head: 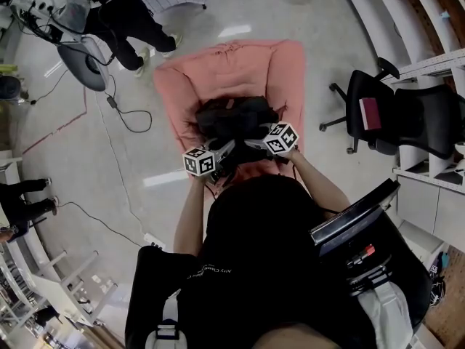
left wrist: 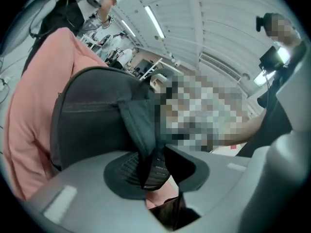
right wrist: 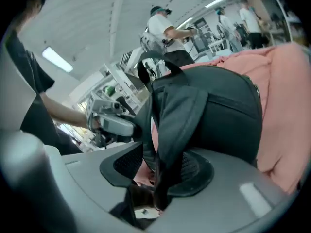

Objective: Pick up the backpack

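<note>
Gripping a shoulder strap (left wrist: 146, 125) with our left gripper (left wrist: 155, 168): the strap drops straight down between the two fingers and fills the gap, so both pads are squeezed onto it. The black backpack (left wrist: 92, 120) sits just beyond those fingertips, off to the left in that gripper's view, leaning on a pink cushion (left wrist: 34, 110). Our right gripper (right wrist: 159, 174) isn't clamped. Its fingers stand apart with the second strap (right wrist: 177, 115) hanging down between them, close against the right-hand pad, and a sliver of pink shows on the other side. From there the bag bulges just past the fingertips, up and to the right. In the head view both grippers sit close together at the bag's near edge.
</note>
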Action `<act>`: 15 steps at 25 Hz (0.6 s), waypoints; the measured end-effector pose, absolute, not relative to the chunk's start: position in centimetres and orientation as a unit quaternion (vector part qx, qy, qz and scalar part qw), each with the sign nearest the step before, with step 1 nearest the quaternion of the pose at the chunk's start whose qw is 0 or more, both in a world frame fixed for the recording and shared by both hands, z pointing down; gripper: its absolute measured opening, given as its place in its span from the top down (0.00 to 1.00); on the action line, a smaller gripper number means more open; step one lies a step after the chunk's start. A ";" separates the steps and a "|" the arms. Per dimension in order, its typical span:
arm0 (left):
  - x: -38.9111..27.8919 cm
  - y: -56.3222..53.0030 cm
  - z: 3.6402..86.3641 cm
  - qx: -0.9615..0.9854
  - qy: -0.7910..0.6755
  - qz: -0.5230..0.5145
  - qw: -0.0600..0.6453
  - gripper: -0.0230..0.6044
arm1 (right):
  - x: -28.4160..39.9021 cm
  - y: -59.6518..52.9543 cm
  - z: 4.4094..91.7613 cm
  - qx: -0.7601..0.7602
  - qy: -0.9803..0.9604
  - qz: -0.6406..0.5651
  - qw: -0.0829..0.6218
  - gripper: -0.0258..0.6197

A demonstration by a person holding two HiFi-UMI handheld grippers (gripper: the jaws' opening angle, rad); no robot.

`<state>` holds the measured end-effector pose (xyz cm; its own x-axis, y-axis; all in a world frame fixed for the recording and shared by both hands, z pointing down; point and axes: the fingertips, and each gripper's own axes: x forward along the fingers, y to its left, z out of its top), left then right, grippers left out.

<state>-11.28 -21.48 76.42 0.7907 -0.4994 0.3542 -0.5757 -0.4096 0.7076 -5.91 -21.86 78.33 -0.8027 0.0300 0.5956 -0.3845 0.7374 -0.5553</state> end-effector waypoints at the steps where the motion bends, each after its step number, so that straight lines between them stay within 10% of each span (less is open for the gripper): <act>1: -11.2 -21.5 76.6 0.837 -0.326 0.051 0.437 0.78 | -6.1 -21.7 78.8 0.105 -0.883 0.329 0.317 0.68; 15: -10.5 -21.4 73.7 0.852 -0.331 0.063 0.401 0.91 | -7.4 -21.0 74.6 0.106 -0.906 0.338 0.230 0.89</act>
<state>-10.52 -21.40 73.67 0.7733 -0.5136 0.3719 -0.6140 -0.4603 0.6412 -7.41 -20.98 74.60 -0.8715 -0.0355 0.4892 -0.3473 0.7490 -0.5643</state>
